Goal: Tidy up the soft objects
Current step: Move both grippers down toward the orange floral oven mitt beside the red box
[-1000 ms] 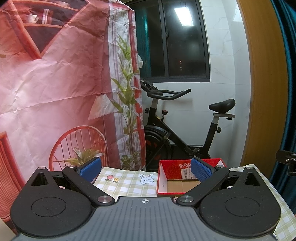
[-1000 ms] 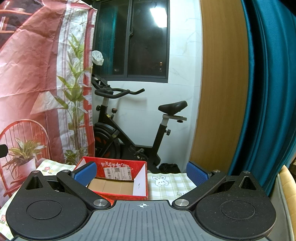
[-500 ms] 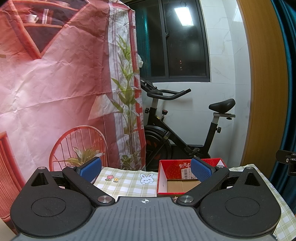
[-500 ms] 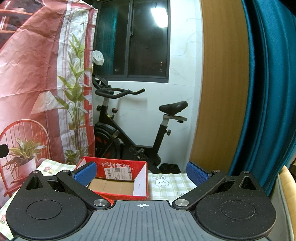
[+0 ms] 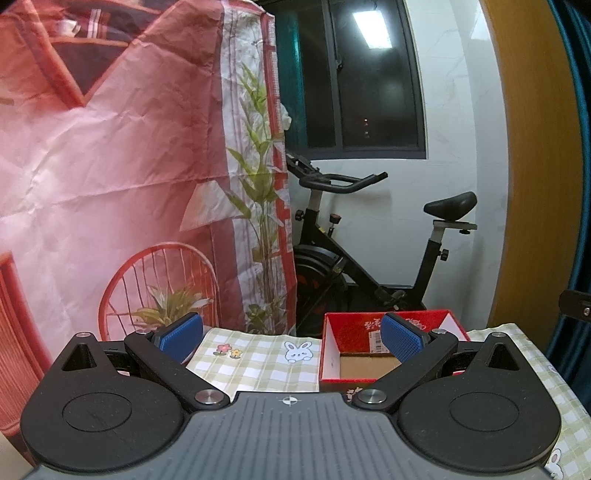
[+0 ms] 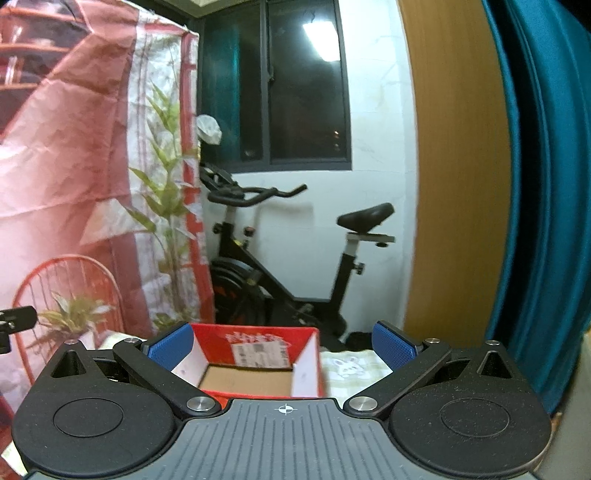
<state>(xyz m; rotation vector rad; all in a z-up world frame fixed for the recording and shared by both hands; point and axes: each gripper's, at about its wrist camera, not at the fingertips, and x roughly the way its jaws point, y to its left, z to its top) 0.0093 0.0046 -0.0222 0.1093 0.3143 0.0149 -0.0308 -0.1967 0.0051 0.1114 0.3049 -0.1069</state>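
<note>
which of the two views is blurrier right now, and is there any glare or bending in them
Right wrist view: softer, with motion smear on the exercise bike and red box. Left wrist view: sharp, the box label readable as print. Both: a ceiling light reflects in the dark window, and fisheye bows the wooden panel.

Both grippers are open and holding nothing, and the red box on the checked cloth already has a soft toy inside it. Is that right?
Not quite. The red box is empty: the right wrist view shows only its bare cardboard floor. The rest holds: left gripper and right gripper are open and hold nothing, and the box sits on the checked cloth.
</note>
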